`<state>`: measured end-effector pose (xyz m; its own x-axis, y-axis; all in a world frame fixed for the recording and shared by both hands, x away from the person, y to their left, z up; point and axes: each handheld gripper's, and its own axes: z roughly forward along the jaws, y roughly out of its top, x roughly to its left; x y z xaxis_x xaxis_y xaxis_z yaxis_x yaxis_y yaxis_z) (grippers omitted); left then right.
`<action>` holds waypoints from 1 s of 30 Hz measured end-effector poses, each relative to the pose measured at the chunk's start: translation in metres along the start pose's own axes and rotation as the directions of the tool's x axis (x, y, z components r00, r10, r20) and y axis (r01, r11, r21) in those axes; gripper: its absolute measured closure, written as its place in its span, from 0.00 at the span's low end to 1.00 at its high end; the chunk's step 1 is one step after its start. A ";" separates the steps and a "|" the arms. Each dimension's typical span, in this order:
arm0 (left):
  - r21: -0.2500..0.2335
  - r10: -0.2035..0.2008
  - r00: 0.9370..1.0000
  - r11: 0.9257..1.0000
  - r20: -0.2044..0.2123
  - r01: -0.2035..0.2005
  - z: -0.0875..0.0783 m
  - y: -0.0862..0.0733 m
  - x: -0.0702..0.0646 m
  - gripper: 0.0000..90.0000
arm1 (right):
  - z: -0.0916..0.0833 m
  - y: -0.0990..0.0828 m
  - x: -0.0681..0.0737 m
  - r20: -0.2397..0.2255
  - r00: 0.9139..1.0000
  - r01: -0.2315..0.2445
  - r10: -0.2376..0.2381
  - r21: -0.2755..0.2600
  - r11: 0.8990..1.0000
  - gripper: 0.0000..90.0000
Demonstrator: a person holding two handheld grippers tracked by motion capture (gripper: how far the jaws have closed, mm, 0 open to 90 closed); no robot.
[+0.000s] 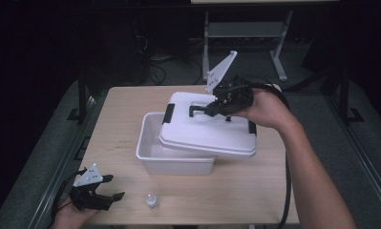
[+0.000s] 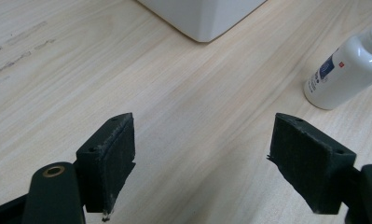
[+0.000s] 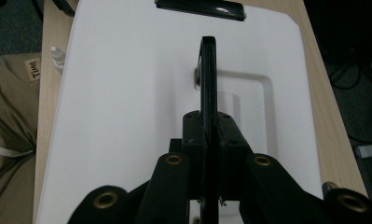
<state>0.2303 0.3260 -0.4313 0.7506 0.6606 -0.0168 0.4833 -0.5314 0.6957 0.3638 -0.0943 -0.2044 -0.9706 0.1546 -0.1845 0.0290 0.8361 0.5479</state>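
Note:
A white storage box (image 1: 152, 143) stands mid-table. Its white lid (image 1: 212, 131) hangs tilted above it, shifted right, so the box's left part is uncovered. My right gripper (image 1: 209, 109) is shut on the lid's black handle (image 1: 197, 109). In the right gripper view the jaws of that gripper (image 3: 208, 135) pinch the thin handle (image 3: 208, 84) edge-on over the lid (image 3: 127, 93). My left gripper (image 1: 109, 187) rests at the table's front left, open. Its pads (image 2: 111, 158) stand wide apart over bare wood, with nothing between them on this gripper (image 2: 202, 158).
A small white bottle (image 1: 151, 201) stands near the front edge, just right of the left gripper; it lies ahead-right in the left gripper view (image 2: 347, 70). Black latches (image 1: 168, 113) sit on the lid's ends. Cables and a table frame (image 1: 245, 33) lie beyond the far edge.

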 end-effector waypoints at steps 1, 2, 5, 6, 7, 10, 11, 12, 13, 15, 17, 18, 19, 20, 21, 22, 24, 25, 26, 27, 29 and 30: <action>0.001 0.001 1.000 1.000 0.000 -0.001 0.000 0.000 0.000 0.24 | -0.006 -0.007 0.002 0.011 1.000 -0.012 0.012 -0.005 1.000 0.93; 0.004 0.002 1.000 1.000 0.001 -0.002 0.000 0.000 0.000 0.24 | -0.006 -0.007 0.002 0.011 1.000 -0.012 0.012 -0.005 1.000 0.93; 0.004 0.002 1.000 1.000 0.003 -0.002 0.000 0.001 -0.001 0.24 | -0.013 -0.017 0.004 0.024 0.999 -0.031 0.031 -0.004 1.000 0.93; 0.005 0.004 1.000 1.000 0.002 -0.004 0.000 0.001 -0.001 0.24 | -0.015 -0.022 0.004 0.027 0.999 -0.034 0.034 -0.004 0.999 0.93; 0.004 0.004 1.000 1.000 0.000 -0.004 0.000 0.001 -0.001 0.24 | -0.018 -0.030 0.006 0.035 0.999 -0.040 0.040 0.004 0.999 0.93; 0.004 0.002 1.000 1.000 -0.002 -0.002 0.001 0.001 -0.002 0.24 | -0.023 -0.040 0.007 0.044 0.997 -0.058 0.057 0.006 0.998 0.93; 0.004 0.002 1.000 1.000 -0.002 -0.002 0.001 0.001 -0.002 0.24 | -0.025 -0.043 0.008 0.049 0.997 -0.067 0.067 0.009 0.998 0.93; 0.007 0.007 1.000 1.000 -0.004 -0.007 0.001 0.001 -0.002 0.24 | -0.025 -0.043 0.008 0.049 0.997 -0.067 0.067 0.009 0.998 0.93; 0.003 0.002 1.000 1.000 -0.002 -0.002 0.001 0.001 -0.002 0.24 | -0.027 -0.047 0.009 0.053 0.996 -0.075 0.074 0.010 0.997 0.93; 0.005 0.004 1.000 1.000 -0.001 -0.004 0.001 0.002 -0.003 0.24 | -0.031 -0.055 0.011 0.062 0.994 -0.087 0.086 0.013 0.996 0.93; 0.004 0.006 1.000 1.000 -0.001 -0.006 0.001 0.002 -0.003 0.24 | -0.034 -0.060 0.012 0.067 0.993 -0.094 0.093 0.012 0.995 0.93; 0.004 0.004 1.000 1.000 -0.001 -0.004 0.001 0.002 -0.003 0.24 | -0.036 -0.063 0.013 0.069 0.993 -0.100 0.099 0.014 0.995 0.93; 0.003 0.004 1.000 1.000 -0.001 -0.004 0.001 0.002 -0.003 0.24 | -0.039 -0.070 0.014 0.074 0.991 -0.114 0.113 0.010 0.993 0.93; 0.003 0.004 1.000 1.000 -0.001 -0.004 0.001 0.002 -0.003 0.24 | -0.039 -0.070 0.014 0.074 0.991 -0.114 0.113 0.010 0.993 0.93; 0.003 0.004 1.000 1.000 -0.002 -0.004 0.001 0.002 -0.003 0.24 | -0.041 -0.075 0.015 0.078 0.990 -0.119 0.118 0.013 0.993 0.93; 0.003 0.004 1.000 1.000 -0.002 -0.004 0.001 0.002 -0.003 0.24 | -0.041 -0.075 0.015 0.078 0.990 -0.119 0.118 0.013 0.993 0.93; 0.004 0.004 1.000 1.000 -0.002 -0.004 0.001 0.002 -0.003 0.24 | -0.043 -0.080 0.016 0.080 0.989 -0.128 0.126 0.013 0.992 0.93; 0.005 0.005 1.000 1.000 -0.002 -0.005 0.001 0.002 -0.003 0.24 | -0.044 -0.081 0.016 0.081 0.988 -0.130 0.128 0.014 0.991 0.93; 0.006 0.005 1.000 1.000 -0.002 -0.005 0.001 0.002 -0.003 0.24 | -0.045 -0.083 0.017 0.083 0.988 -0.134 0.132 0.016 0.991 0.93; 0.006 0.005 1.000 1.000 -0.003 -0.005 0.001 0.002 -0.003 0.24 | -0.046 -0.086 0.017 0.083 0.987 -0.139 0.137 0.017 0.990 0.93; 0.005 0.005 1.000 1.000 -0.004 -0.005 0.001 0.002 -0.004 0.24 | -0.048 -0.092 0.018 0.088 0.985 -0.150 0.147 0.018 0.989 0.93; 0.005 0.005 1.000 1.000 -0.004 -0.005 0.001 0.002 -0.004 0.24 | -0.048 -0.092 0.018 0.088 0.985 -0.150 0.147 0.018 0.989 0.93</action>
<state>0.2294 0.3217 -0.4306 0.7511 0.6601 -0.0102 0.4817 -0.5374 0.6922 0.3318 -0.1939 -0.2187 -0.9308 0.3220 -0.1731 0.1782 0.8131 0.5542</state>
